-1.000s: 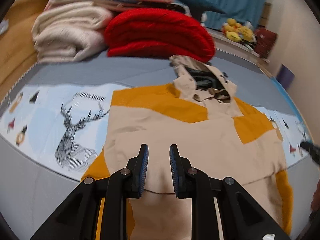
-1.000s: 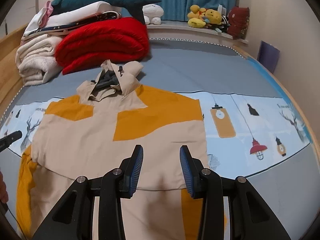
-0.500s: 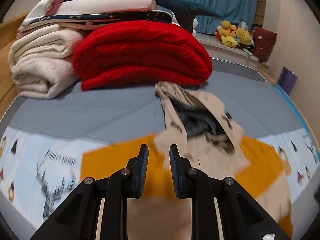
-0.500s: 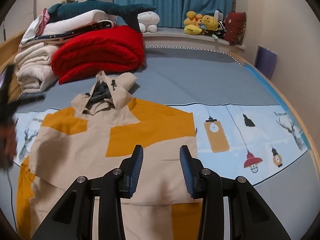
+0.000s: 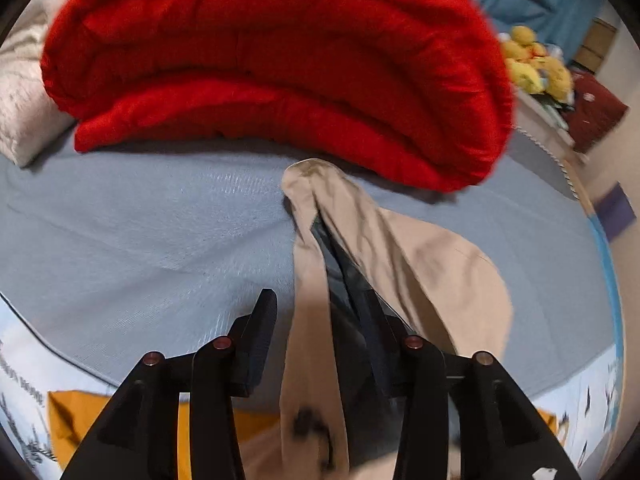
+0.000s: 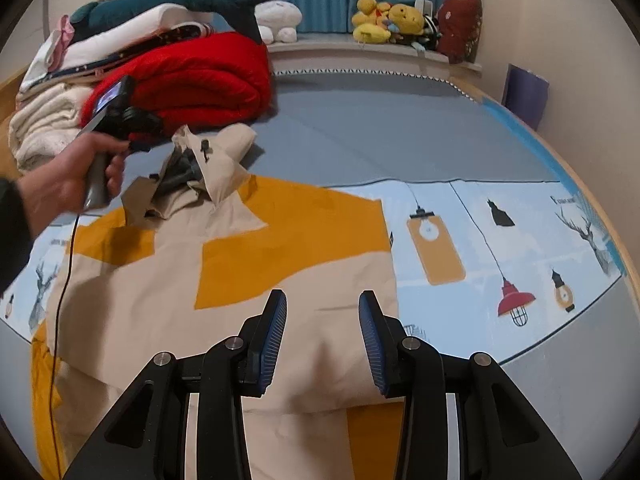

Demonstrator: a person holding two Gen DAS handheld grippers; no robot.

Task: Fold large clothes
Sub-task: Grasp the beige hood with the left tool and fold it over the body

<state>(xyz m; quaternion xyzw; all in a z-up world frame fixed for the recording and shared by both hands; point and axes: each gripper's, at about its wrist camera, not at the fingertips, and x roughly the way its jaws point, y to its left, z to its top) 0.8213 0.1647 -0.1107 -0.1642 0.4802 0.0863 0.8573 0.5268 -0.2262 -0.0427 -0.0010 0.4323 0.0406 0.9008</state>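
A large beige and orange hooded jacket [image 6: 180, 280] lies spread flat on the bed. Its hood [image 5: 380, 240] is crumpled at the far end, showing dark lining, just short of the red quilt. My left gripper [image 5: 320, 312] points down over the hood with its jaws opening. The hood's beige edge runs between the jaws; the left pad stands clear of the cloth, and the right finger is partly hidden behind it. In the right wrist view a hand [image 6: 80, 176] holds that gripper beside the hood [image 6: 224, 152]. My right gripper [image 6: 322, 332] hangs open over the jacket's beige lower body, holding nothing.
A folded red quilt [image 5: 280, 60] sits right behind the hood, with cream blankets [image 6: 40, 128] and a shark plush [image 6: 200, 0] stacked to its left. Plush toys [image 6: 384, 20] line the far ledge. A thin black cable [image 6: 60, 300] trails across the jacket's left side. Grey sheet [image 6: 380, 132] stretches to the right.
My left gripper has travelled from over the jacket's body forward to the hood, and its jaws have widened. The hand holding it now shows in the right wrist view. The right gripper has hardly shifted.
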